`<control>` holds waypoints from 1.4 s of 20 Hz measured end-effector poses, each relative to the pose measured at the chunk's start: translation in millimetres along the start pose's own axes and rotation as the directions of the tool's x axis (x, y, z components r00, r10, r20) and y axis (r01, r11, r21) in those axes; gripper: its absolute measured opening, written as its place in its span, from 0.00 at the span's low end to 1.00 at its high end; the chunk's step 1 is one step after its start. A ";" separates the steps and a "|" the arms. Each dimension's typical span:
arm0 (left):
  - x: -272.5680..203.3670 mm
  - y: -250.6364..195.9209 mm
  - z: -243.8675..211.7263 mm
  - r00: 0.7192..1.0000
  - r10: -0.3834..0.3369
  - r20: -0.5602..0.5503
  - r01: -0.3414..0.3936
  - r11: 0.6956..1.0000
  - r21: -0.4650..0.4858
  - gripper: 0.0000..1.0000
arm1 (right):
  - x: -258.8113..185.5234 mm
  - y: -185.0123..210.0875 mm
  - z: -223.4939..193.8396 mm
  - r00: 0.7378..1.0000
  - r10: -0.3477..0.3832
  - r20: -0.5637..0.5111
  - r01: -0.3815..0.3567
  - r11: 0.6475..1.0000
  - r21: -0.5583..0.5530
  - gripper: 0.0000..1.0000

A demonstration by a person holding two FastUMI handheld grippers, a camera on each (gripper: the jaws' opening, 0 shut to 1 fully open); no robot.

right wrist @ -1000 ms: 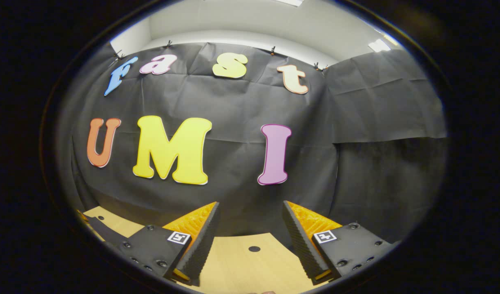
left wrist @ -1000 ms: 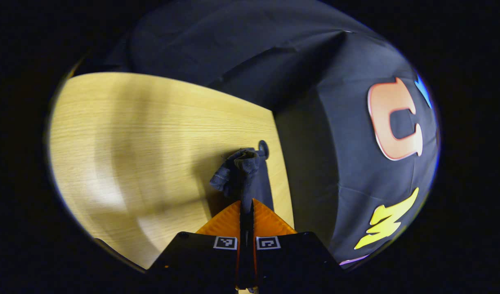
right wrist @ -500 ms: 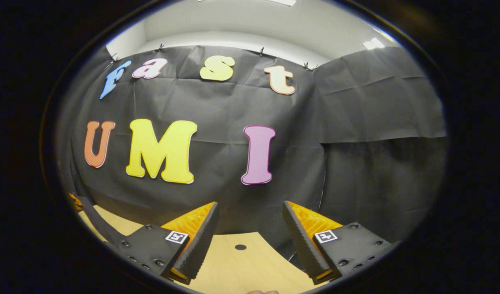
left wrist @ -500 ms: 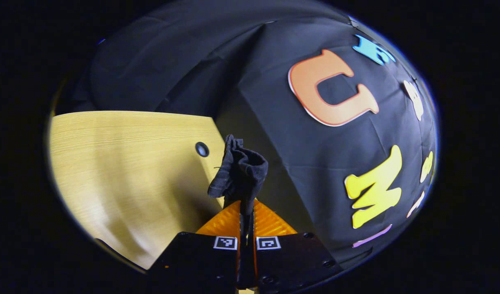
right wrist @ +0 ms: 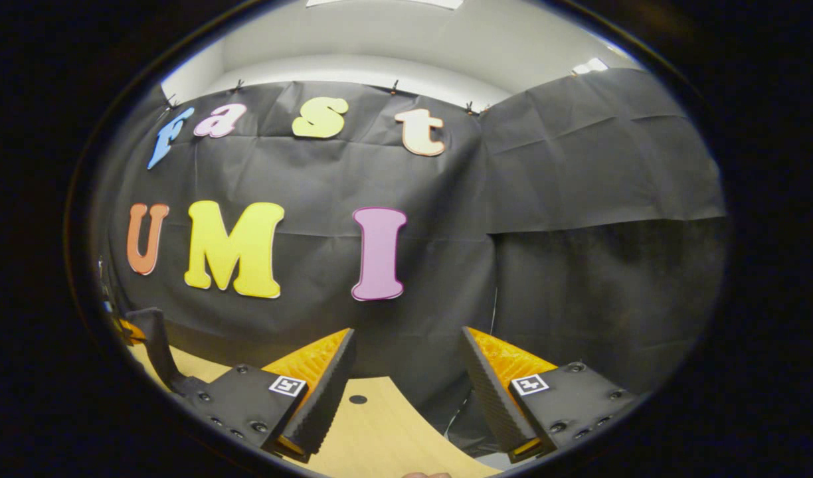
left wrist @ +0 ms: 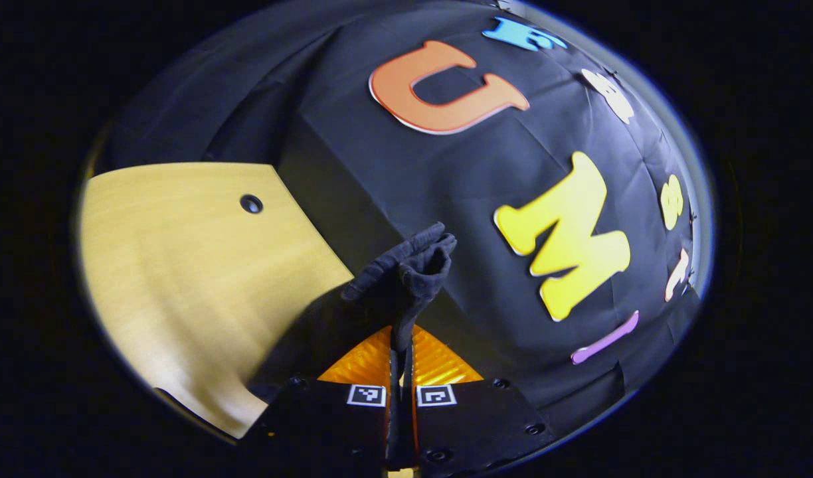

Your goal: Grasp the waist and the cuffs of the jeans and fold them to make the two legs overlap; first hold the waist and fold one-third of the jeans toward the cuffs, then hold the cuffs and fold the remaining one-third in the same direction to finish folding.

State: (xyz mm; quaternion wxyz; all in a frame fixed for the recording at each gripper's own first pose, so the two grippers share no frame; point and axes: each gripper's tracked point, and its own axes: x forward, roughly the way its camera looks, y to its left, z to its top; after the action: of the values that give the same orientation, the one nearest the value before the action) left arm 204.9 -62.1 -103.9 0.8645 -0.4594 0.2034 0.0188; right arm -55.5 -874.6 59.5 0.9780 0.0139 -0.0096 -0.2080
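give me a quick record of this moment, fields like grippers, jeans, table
left gripper: shut on the jeans, fingers pressed together with cloth between them
jeans: dark bunched fold sticking up past the fingertips, held up in front of the booth wall; the rest cannot be seen
right gripper: open, nothing between its fingers, aimed at the wall above the table edge
table: light wood, with a small dark round hole near its far edge
stage: cannot tell which fold is under way
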 end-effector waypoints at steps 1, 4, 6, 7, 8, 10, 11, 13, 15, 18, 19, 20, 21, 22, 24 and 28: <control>4.8 -5.9 -20.8 1.000 -0.001 -0.025 0.001 1.000 0.026 0.03 | 0.4 -7.2 -1.8 1.000 -0.007 -0.005 0.007 1.000 0.002 0.94; 16.9 -18.9 -81.9 0.993 0.016 -0.118 -0.005 0.995 0.096 0.03 | -0.7 -27.4 -7.0 0.999 -0.027 -0.018 0.028 1.000 0.008 0.94; 18.9 -14.5 -120.7 0.983 0.051 -0.176 -0.023 0.987 0.160 0.03 | -1.9 -39.5 -8.2 0.999 -0.041 -0.020 0.042 0.999 0.003 0.94; 19.6 -8.9 -139.6 0.976 0.083 -0.203 -0.043 0.980 0.196 0.03 | -2.7 -46.7 -8.5 0.999 -0.051 -0.021 0.051 0.999 0.001 0.94; 19.5 -4.5 -157.5 0.968 0.112 -0.223 -0.060 0.972 0.227 0.03 | -4.7 -52.7 -9.5 0.998 -0.059 -0.023 0.060 0.998 0.001 0.94; 19.9 8.3 -175.4 0.956 0.167 -0.240 -0.096 0.955 0.282 0.04 | -7.9 -64.9 -12.1 0.997 -0.078 -0.029 0.078 0.997 0.005 0.94; 20.7 13.0 -179.9 0.953 0.183 -0.243 -0.107 0.949 0.297 0.04 | -9.7 -71.2 -14.4 0.996 -0.088 -0.034 0.089 0.996 0.007 0.94; 24.1 22.2 -190.4 0.945 0.210 -0.251 -0.124 0.939 0.320 0.04 | -12.4 -79.2 -17.1 0.994 -0.102 -0.043 0.103 0.995 0.014 0.94; 25.9 26.4 -196.8 0.940 0.227 -0.255 -0.133 0.931 0.340 0.05 | -13.6 -83.2 -20.3 0.993 -0.110 -0.051 0.111 0.994 0.023 0.94; 26.1 28.5 -203.6 0.940 0.233 -0.251 -0.126 0.917 0.380 0.11 | -13.6 -80.5 -25.2 0.993 -0.103 -0.061 0.105 0.994 0.032 0.94; 25.5 28.9 -203.0 0.942 0.234 -0.242 -0.128 0.914 0.386 0.15 | -14.1 -78.8 -26.6 0.993 -0.100 -0.066 0.103 0.994 0.030 0.94; 24.6 29.6 -202.9 0.943 0.237 -0.234 -0.131 0.911 0.392 0.17 | -14.4 -76.1 -28.8 0.993 -0.095 -0.071 0.098 0.995 0.027 0.94; 22.9 26.1 -205.5 0.941 0.232 -0.248 -0.118 0.908 0.402 0.17 | -15.6 -74.3 -30.6 0.993 -0.092 -0.076 0.094 0.995 0.022 0.94; 21.3 16.1 -220.5 0.930 0.194 -0.312 -0.057 0.915 0.398 0.18 | -16.4 -73.7 -32.1 0.993 -0.091 -0.078 0.092 0.996 0.017 0.94; 16.8 7.0 -223.6 0.930 0.207 -0.304 -0.023 0.858 0.513 0.73 | -18.9 -70.6 -33.0 0.993 -0.084 -0.084 0.086 0.996 0.018 0.94; 3.3 3.8 -244.1 0.923 0.215 -0.320 -0.004 0.836 0.549 1.00 | -24.7 -68.9 -29.8 0.993 -0.086 -0.076 0.087 0.996 0.016 0.94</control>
State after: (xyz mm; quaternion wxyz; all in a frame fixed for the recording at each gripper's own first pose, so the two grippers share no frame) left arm 125.5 -256.1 -229.1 0.9018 -0.1805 0.3853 -0.0752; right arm -105.4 -926.7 27.2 0.9675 0.0316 0.0258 -0.2494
